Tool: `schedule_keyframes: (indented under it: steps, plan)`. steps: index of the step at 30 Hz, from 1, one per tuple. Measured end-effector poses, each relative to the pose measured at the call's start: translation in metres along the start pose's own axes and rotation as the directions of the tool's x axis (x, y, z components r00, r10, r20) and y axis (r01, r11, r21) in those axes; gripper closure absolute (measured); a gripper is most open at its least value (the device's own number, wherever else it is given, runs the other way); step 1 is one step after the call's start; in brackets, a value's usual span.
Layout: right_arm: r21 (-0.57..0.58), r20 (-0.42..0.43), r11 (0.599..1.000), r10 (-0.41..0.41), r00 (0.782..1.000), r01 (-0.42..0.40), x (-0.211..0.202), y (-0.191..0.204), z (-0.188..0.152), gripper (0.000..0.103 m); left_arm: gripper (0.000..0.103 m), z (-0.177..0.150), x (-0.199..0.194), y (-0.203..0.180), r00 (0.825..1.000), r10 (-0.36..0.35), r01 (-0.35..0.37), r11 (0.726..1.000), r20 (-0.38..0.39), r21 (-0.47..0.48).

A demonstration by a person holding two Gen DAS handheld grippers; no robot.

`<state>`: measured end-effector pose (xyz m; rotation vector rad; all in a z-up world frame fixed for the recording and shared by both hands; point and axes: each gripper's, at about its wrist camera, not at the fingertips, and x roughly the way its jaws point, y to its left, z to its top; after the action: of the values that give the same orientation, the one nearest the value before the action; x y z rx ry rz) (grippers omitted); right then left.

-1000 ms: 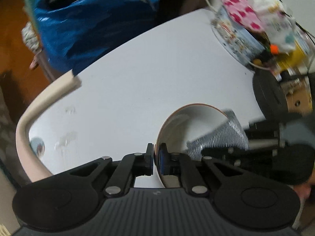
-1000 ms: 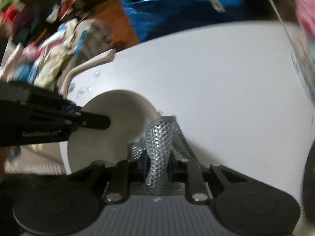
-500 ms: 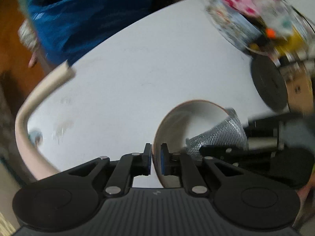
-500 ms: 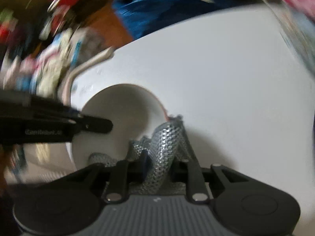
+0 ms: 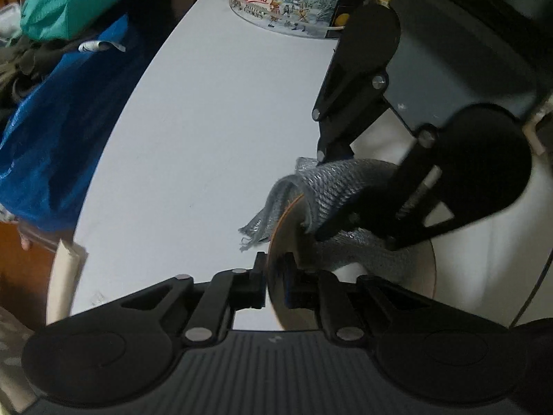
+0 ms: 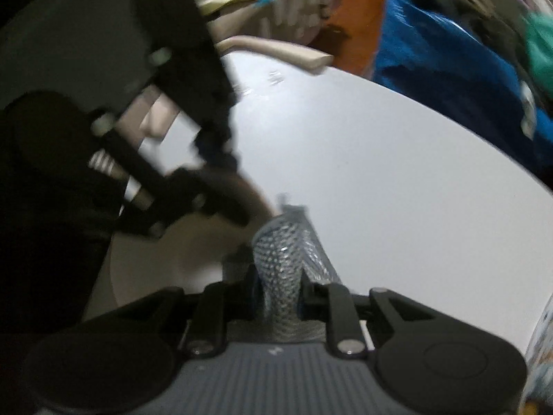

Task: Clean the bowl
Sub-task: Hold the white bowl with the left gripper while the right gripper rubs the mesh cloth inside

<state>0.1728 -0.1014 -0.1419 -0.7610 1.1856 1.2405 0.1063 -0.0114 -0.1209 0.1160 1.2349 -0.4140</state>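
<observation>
Left wrist view: the left hand-held gripper (image 5: 274,282) at 6 o'clock pinches the rim of the bowl (image 5: 420,269), which is tilted on edge above the white tabletop (image 5: 193,145). At 3 o'clock, the right hand-held gripper (image 5: 325,193) clamps a silver cloth (image 5: 331,190) draped over the bowl's rim. A cookie tin (image 5: 283,10) stands at 12 o'clock.

Right wrist view: the right hand-held gripper (image 6: 276,294) is pressed onto the cloth (image 6: 280,259) at 6 o'clock. The blurred bowl (image 6: 166,259) sits at 8 o'clock, held by the left hand-held gripper (image 6: 224,180).
</observation>
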Motion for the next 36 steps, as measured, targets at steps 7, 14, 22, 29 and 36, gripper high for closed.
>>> schedule_keyframes:
  steps: [7,14,22,29,36]
  plan:
    - [0.423,0.059,0.906,0.003,0.998,-0.028,0.001,-0.023,-0.028,0.081,0.096,-0.009,-0.003,0.02,0.999,-0.004,0.013,0.959,0.035,-0.285]
    - [0.614,0.098,0.79,-0.062,0.993,-0.011,-0.001,-0.001,-0.058,0.079,0.096,-0.028,-0.004,0.036,0.998,-0.009,0.041,0.819,0.058,-0.572]
    - [0.63,0.113,0.777,-0.118,0.987,0.021,-0.01,0.011,-0.06,0.081,0.096,-0.025,-0.006,0.023,0.999,0.017,0.004,0.861,0.037,-0.509]
    - [0.475,0.063,0.877,-0.118,0.991,0.074,-0.008,0.01,-0.033,0.085,0.095,-0.009,-0.006,0.006,0.997,0.074,-0.068,0.958,0.012,-0.278]
    - [0.336,0.016,0.937,-0.107,0.994,0.096,0.0,0.008,-0.014,0.082,0.094,0.008,-0.003,-0.002,0.996,0.089,-0.09,0.994,-0.015,-0.058]
